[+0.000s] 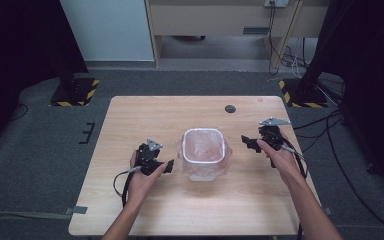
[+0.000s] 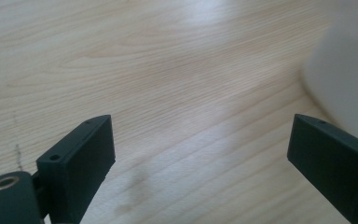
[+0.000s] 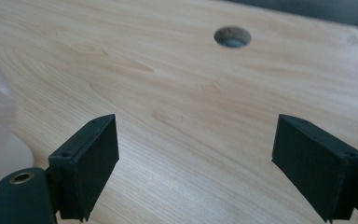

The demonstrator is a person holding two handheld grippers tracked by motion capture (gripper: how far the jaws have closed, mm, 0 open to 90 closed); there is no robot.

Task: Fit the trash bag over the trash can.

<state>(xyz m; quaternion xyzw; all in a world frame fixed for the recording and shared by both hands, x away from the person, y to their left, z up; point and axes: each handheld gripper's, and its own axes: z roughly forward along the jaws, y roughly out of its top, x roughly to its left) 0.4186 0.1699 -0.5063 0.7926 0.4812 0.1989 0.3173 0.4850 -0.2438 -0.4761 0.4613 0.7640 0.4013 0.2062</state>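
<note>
Bin [image 1: 203,152] with its clear plastic liner sits mid-frame on the table [image 1: 145,112]; my left gripper [image 1: 168,166] and right gripper [image 1: 247,140] flank it, jaws apart, empty, so no grasp is made yet

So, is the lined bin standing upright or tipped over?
Upright: the bin rests on the table with its bag-lined rim facing up, between both grippers.
</note>
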